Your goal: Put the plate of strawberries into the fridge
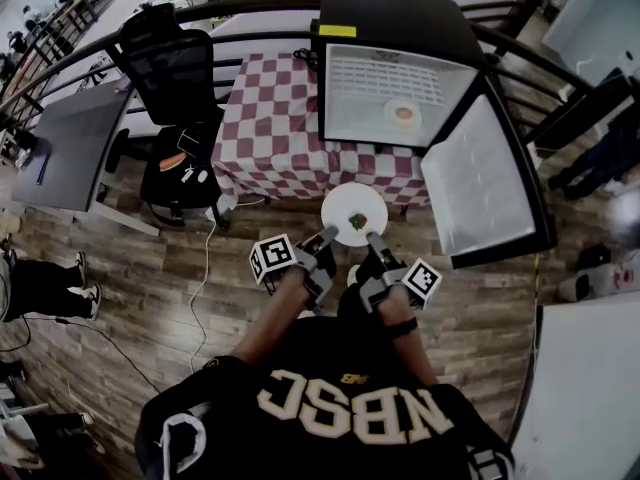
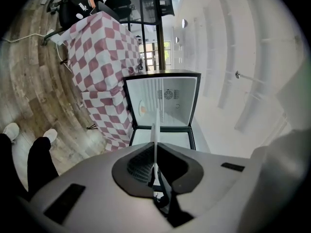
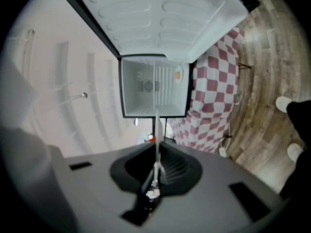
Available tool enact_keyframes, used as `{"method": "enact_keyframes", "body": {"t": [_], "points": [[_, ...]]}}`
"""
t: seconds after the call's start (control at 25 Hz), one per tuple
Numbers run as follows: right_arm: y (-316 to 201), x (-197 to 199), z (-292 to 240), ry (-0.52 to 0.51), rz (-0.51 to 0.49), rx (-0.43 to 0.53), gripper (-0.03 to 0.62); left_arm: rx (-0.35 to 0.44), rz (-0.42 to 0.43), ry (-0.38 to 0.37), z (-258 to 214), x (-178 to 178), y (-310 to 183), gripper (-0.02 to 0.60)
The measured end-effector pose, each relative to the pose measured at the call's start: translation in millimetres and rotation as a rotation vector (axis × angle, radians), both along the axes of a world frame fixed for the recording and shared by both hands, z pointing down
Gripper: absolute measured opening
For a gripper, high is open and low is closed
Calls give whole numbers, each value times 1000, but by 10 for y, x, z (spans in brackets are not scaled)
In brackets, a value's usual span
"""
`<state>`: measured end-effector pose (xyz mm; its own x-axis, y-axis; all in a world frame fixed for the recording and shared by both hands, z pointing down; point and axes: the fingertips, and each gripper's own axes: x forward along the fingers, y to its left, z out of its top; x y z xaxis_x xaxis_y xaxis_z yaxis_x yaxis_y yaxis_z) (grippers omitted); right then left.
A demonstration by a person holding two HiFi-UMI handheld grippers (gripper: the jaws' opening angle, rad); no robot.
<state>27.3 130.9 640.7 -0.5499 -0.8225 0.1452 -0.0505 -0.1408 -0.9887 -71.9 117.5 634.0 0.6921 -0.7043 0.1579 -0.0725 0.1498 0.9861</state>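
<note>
A white plate (image 1: 354, 214) with strawberries (image 1: 357, 219) on it hangs above the wooden floor in front of the open fridge (image 1: 395, 93). My left gripper (image 1: 328, 235) is shut on the plate's near left rim. My right gripper (image 1: 373, 238) is shut on its near right rim. In the left gripper view the plate (image 2: 155, 130) shows edge-on as a thin white line between the left gripper's (image 2: 155, 171) jaws, with the fridge (image 2: 163, 103) straight beyond. The right gripper view shows the same thin plate edge (image 3: 156, 130) clamped in the right gripper (image 3: 156, 168), facing the fridge (image 3: 153, 86).
The fridge door (image 1: 480, 183) stands swung open to the right. A small dish (image 1: 403, 114) with something orange sits on the fridge's shelf. A table with a red-and-white checked cloth (image 1: 270, 118) is left of the fridge, with a black chair (image 1: 170, 68) beside it. A white cable (image 1: 208, 258) runs across the floor.
</note>
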Motion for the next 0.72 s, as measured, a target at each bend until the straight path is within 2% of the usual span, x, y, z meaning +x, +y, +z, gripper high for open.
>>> {"method": "enact_keyframes", "body": {"t": [0.36, 0.56, 0.72], "points": [[-1191, 582, -163, 29, -40, 54, 37, 56, -64, -30, -172, 589, -1119, 29], [-1491, 707, -191, 36, -85, 53, 37, 32, -107, -20, -162, 739, -1379, 29], [-1654, 662, -174, 33, -122, 46, 37, 27, -144, -38, -130, 691, -1513, 29]]}}
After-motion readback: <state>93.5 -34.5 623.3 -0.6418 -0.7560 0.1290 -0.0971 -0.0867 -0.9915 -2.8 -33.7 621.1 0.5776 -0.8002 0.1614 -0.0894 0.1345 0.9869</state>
